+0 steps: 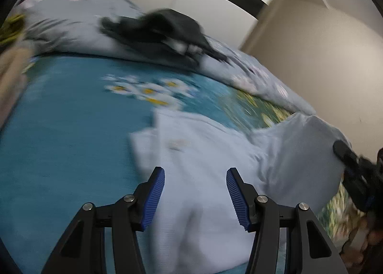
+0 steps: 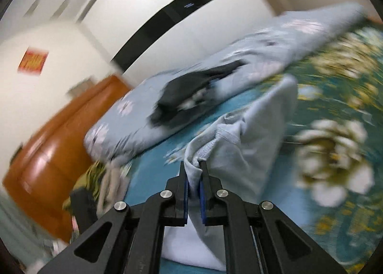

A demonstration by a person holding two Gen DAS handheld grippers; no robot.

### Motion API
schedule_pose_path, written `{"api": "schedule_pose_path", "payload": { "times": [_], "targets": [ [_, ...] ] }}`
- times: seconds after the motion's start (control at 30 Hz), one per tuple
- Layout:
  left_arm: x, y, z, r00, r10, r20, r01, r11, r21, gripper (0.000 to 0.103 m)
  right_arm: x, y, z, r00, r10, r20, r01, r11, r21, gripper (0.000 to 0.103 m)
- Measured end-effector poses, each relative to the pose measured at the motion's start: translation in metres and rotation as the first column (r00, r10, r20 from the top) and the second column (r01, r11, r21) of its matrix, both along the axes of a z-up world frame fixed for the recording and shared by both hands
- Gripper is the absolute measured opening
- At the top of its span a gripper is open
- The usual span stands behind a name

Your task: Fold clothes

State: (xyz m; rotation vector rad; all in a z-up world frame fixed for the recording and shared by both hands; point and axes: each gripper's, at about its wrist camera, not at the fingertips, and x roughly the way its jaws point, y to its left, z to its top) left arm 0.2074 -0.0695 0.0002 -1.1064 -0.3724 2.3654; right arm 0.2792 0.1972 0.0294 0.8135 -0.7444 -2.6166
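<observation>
A pale blue garment [image 1: 210, 159] lies on the teal flowered bedsheet [image 1: 62, 135]. My left gripper [image 1: 195, 174] hovers over it, open and empty. My right gripper [image 2: 193, 168] is shut on a bunched edge of the same garment [image 2: 241, 144] and lifts it off the bed. The right gripper also shows at the right edge of the left wrist view [image 1: 352, 161], holding up a raised corner. Both views are motion-blurred.
A folded light blue flowered duvet [image 1: 79, 25] lies along the far side of the bed with a dark garment [image 1: 162, 32] on top. An orange-brown headboard [image 2: 55, 144] stands to the left. More clothes [image 2: 95, 178] are piled near it.
</observation>
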Motion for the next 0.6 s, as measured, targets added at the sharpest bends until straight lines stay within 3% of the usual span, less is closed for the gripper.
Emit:
{"api": "schedule_pose_path", "payload": {
  "times": [0.13, 0.27, 0.37, 0.47, 0.6],
  "targets": [
    [-0.006, -0.042, -0.004, 0.997, 0.082, 0.011, -0.082, 0.997, 0.005, 0.058, -0.019, -0.072, -0.024, 0.98, 0.18, 0.08, -0.187, 0.979, 0.086, 0.008],
    [-0.007, -0.062, -0.014, 0.994, 0.09, 0.061, -0.093, 0.994, 0.049, 0.058, -0.025, -0.122, -0.067, 0.942, 0.267, 0.205, -0.299, 0.944, 0.14, 0.008],
    [-0.007, -0.077, -0.022, 0.991, 0.087, 0.102, -0.096, 0.992, 0.087, 0.058, -0.023, -0.137, -0.079, 0.929, 0.275, 0.248, -0.331, 0.918, 0.218, 0.011],
    [-0.006, -0.081, -0.03, 0.988, 0.039, 0.151, -0.067, 0.981, 0.182, 0.058, -0.016, -0.139, -0.079, 0.92, 0.302, 0.25, -0.363, 0.898, 0.249, 0.017],
    [-0.003, -0.07, -0.028, 0.987, -0.031, 0.155, -0.007, 0.971, 0.24, 0.059, 0.002, -0.128, -0.069, 0.889, 0.407, 0.21, -0.443, 0.879, 0.174, 0.027]
  ]
}}
